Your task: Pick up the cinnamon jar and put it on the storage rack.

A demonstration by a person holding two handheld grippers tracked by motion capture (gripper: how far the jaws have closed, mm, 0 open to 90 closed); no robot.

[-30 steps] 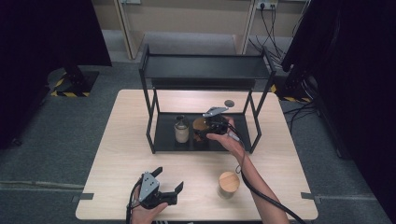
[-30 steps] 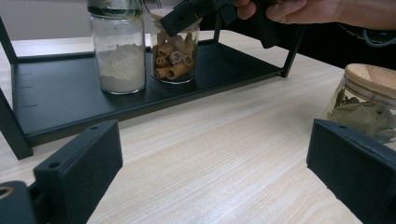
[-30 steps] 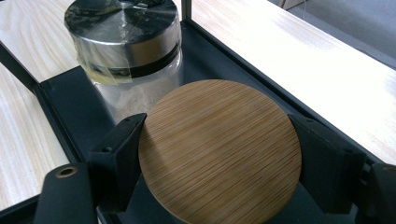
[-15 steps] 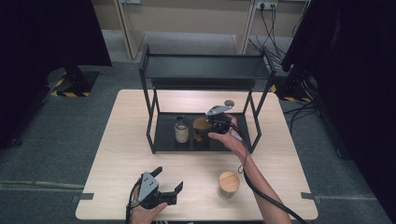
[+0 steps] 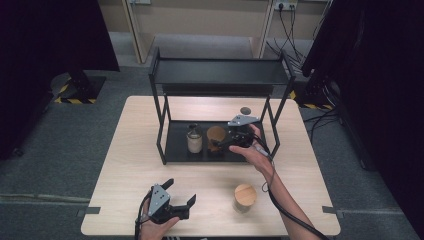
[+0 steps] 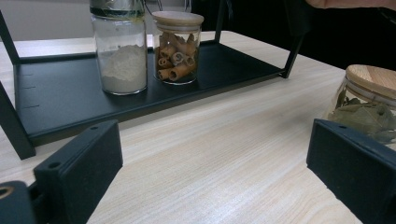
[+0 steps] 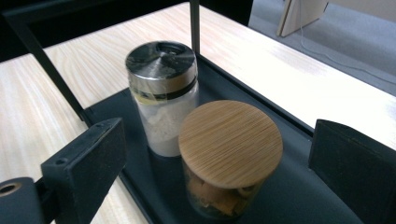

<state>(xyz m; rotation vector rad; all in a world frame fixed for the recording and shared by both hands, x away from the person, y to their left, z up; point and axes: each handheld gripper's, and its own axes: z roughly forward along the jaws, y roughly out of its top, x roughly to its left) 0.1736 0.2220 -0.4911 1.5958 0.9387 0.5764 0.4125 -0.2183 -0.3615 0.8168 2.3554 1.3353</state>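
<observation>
A glass jar with a wooden lid (image 5: 216,136) (image 7: 230,142), holding brown rolled sticks (image 6: 176,58), stands on the bottom tray of a black rack (image 5: 175,150). Beside it stands a metal-capped jar of white powder (image 5: 193,140) (image 7: 163,93) (image 6: 122,60). My right gripper (image 5: 223,143) (image 7: 217,140) reaches under the top shelf from the right. Its jaws have just been opening and now stand wide on either side of the wooden-lid jar without touching it. My left gripper (image 5: 181,191) (image 6: 212,186) rests open over the table's front left, holding nothing.
A third jar with a wooden lid, holding green leaves (image 5: 244,197) (image 6: 369,100), stands on the table near the front right. The rack's posts and top shelf (image 5: 220,72) enclose the tray. A small dark disc (image 5: 245,110) lies behind the rack.
The right gripper's jaws have opened off the wooden-lid jar and the hand has drawn back a little to the right. The jar stays on the tray. The left gripper has not moved.
</observation>
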